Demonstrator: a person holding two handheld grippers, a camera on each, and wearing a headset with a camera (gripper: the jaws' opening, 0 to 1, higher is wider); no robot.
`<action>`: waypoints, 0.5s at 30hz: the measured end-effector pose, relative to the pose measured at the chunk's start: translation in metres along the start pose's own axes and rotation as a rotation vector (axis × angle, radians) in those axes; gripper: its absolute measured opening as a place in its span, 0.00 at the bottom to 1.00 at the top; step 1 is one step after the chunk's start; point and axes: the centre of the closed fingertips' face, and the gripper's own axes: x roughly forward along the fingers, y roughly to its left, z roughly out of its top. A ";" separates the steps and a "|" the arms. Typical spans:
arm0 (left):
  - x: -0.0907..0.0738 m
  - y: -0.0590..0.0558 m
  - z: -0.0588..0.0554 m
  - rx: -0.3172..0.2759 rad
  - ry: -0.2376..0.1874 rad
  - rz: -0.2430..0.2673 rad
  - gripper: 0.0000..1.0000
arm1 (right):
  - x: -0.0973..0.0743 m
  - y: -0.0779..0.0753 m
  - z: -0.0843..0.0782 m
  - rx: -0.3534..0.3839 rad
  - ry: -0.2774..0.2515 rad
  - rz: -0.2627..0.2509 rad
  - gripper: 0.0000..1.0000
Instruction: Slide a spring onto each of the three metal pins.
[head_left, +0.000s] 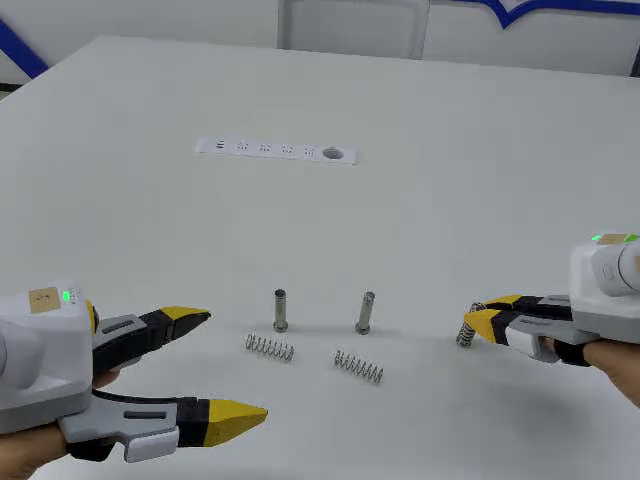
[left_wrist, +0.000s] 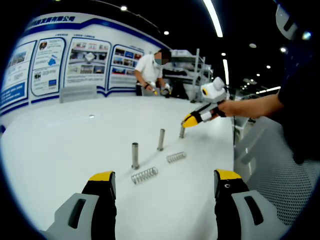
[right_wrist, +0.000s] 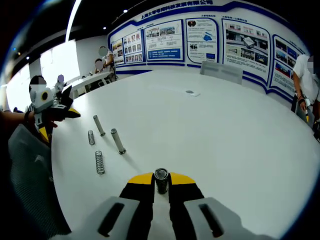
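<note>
The left tongs (head_left: 232, 363) sit low at the near left of the white desk (head_left: 450, 200) with their yellow-tipped jaws spread wide and nothing between them. In the left gripper view the same tongs (left_wrist: 165, 176) are open toward the parts.

Two pins stand upright near the middle of the desk, a left pin (head_left: 280, 310) and a right pin (head_left: 365, 313), close together but apart. Two springs lie flat just in front of them: one spring (head_left: 269, 347) before the left pin and a second spring (head_left: 358, 366) before the right pin. Neither spring touches a pin.

The right tongs (head_left: 478, 318) reach in from the right, jaws pressed together on a third pin (head_left: 467, 333), which stands a little tilted on the desk, well right of the other two. Coils seem to wrap it, though it is too small to be sure. In the right gripper view the right tongs (right_wrist: 161, 179) pinch the top of that pin (right_wrist: 161, 174) between the yellow tips, its round end facing the camera.

A power strip (head_left: 275, 150) lies farther back on the desk, and a chair (head_left: 350, 25) stands at the far edge.
</note>
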 end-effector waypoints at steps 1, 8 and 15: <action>0.000 0.000 0.000 0.000 0.001 0.001 0.82 | 0.001 0.000 0.000 -0.004 0.000 0.003 0.12; 0.000 0.000 0.002 0.002 0.000 0.002 0.82 | 0.007 -0.002 0.003 -0.020 0.000 0.008 0.12; 0.000 0.000 0.002 0.002 -0.001 0.003 0.82 | 0.009 -0.002 0.001 -0.014 -0.003 0.013 0.12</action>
